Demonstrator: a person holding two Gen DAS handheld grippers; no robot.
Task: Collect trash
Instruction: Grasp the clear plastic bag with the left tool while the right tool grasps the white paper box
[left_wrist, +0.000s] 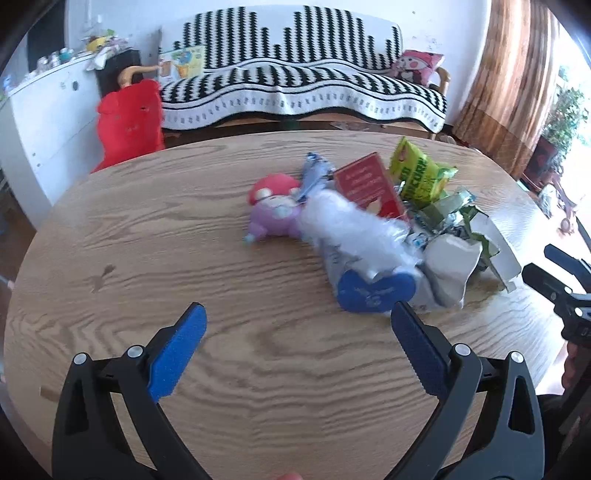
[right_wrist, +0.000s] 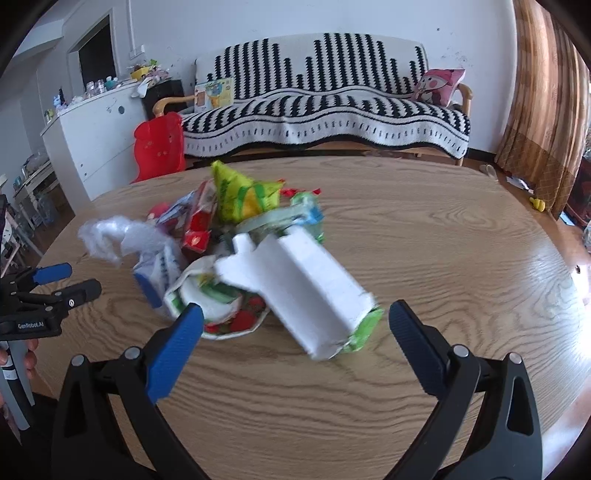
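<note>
A striped sofa (right_wrist: 325, 99) sits behind the wooden table (right_wrist: 443, 236). The trash pile (right_wrist: 236, 258) lies on the table, not picked up yet. The left gripper (left_wrist: 299, 325) and right gripper (right_wrist: 295, 325) are wide and empty.

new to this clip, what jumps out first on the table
A heap of trash in the middle of the round wooden table: a yellow-green snack bag at the back, a torn white carton in front. A pink plush toy lies at the heap's left edge. Both grippers hover open, empty.
</note>
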